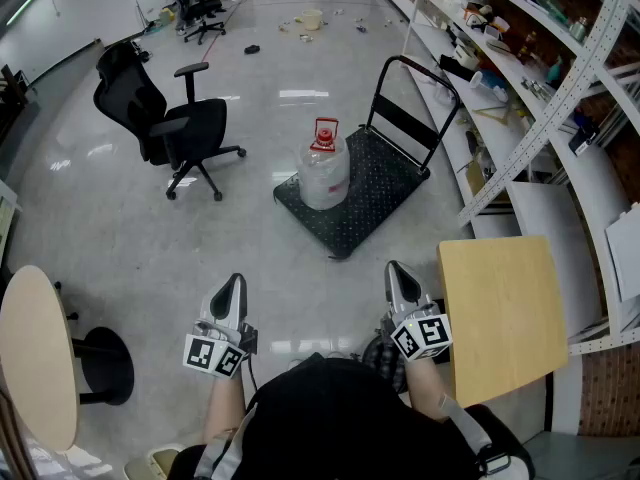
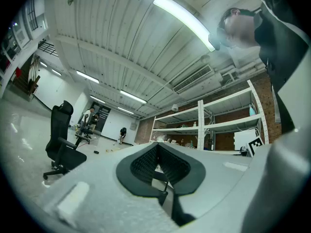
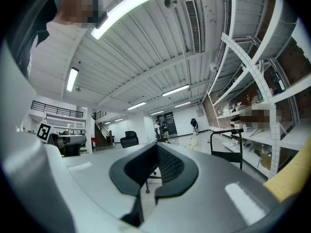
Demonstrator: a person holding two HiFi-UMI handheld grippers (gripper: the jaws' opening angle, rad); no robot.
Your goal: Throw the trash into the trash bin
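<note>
Head view: your left gripper (image 1: 234,286) and right gripper (image 1: 397,272) are both pressed together and empty, close to your body. Litter (image 1: 303,30) lies far across the floor, past the clear jug (image 1: 323,176) on the cart (image 1: 388,176); no bin is identifiable. Walk closer, then spread the jaws before reaching down

Low in the head view, the left gripper (image 1: 233,286) and right gripper (image 1: 397,273) sit side by side, well apart. Both point up-frame with jaws together and empty, and the forearms (image 1: 224,408) show beneath them.
</note>
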